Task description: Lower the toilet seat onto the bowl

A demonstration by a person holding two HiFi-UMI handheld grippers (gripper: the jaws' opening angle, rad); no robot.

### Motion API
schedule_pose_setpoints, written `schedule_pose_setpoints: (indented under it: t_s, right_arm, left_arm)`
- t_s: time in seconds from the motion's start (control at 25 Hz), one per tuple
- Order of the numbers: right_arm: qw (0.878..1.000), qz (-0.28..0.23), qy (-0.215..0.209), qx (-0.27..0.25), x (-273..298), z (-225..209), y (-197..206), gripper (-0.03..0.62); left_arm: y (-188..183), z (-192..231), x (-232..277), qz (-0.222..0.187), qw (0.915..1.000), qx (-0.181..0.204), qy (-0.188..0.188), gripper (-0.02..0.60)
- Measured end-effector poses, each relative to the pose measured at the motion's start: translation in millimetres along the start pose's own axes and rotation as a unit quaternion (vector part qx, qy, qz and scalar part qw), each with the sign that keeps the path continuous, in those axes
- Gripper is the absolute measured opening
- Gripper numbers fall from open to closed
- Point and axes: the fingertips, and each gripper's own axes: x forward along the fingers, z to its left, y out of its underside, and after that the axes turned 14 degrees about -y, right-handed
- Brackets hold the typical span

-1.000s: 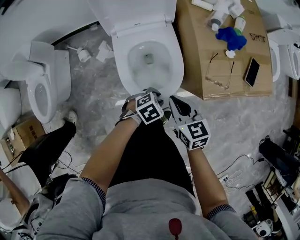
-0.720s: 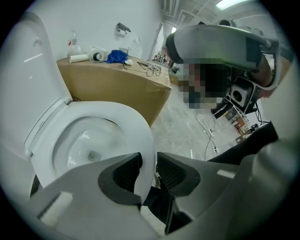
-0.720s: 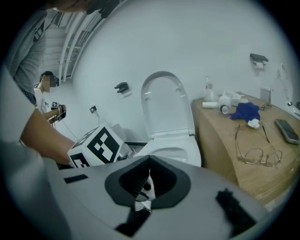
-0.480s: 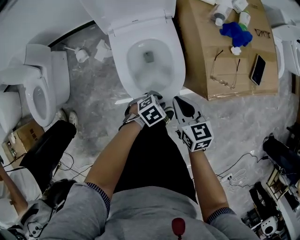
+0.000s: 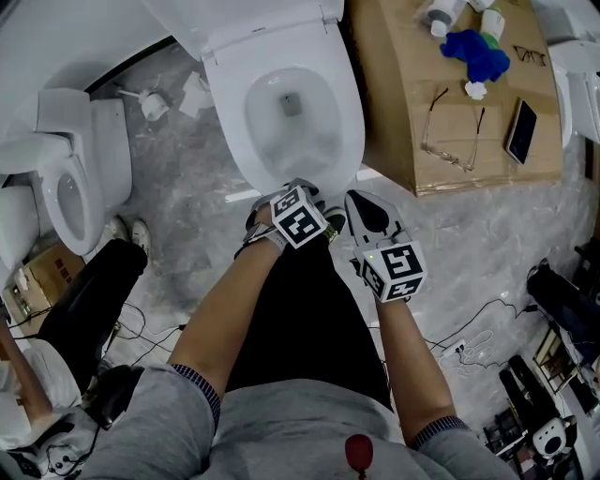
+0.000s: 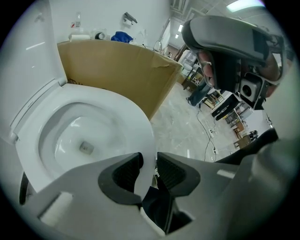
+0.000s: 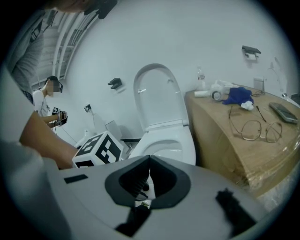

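Observation:
The white toilet seat (image 5: 350,127) lies flat on the bowl, and its lid (image 5: 239,23) stands raised behind it. My left gripper (image 5: 298,186) is at the seat's front edge. In the left gripper view the seat's rim (image 6: 126,115) fills the gap between the two dark pads, so the left gripper (image 6: 149,171) is shut on it. My right gripper (image 5: 362,202) hovers just right of the left one, in front of the bowl and touching nothing. In the right gripper view the right gripper (image 7: 149,161) has its tips together and empty, facing the upright lid (image 7: 157,96).
A cardboard box (image 5: 403,112) stands right of the toilet with glasses (image 5: 452,141), a phone (image 5: 521,131), a blue cloth (image 5: 480,52) and bottles on it. A second toilet (image 5: 66,187) and a toilet brush (image 5: 150,103) are at the left. Cables (image 5: 473,323) trail on the floor.
Both grippers keep their places at the seat's front edge. The head view has shifted, so the toilet sits slightly higher and further left in the frame.

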Motion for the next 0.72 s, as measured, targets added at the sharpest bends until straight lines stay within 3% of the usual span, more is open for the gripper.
schedule_pose_setpoints:
  t_s: [0.72]
  right_arm:
    - [0.999,0.011,0.003,0.032,3,-17,40,0.014]
  left_arm:
    - [19,4,58,0.036,0.9993,-0.008,0.004,0.129]
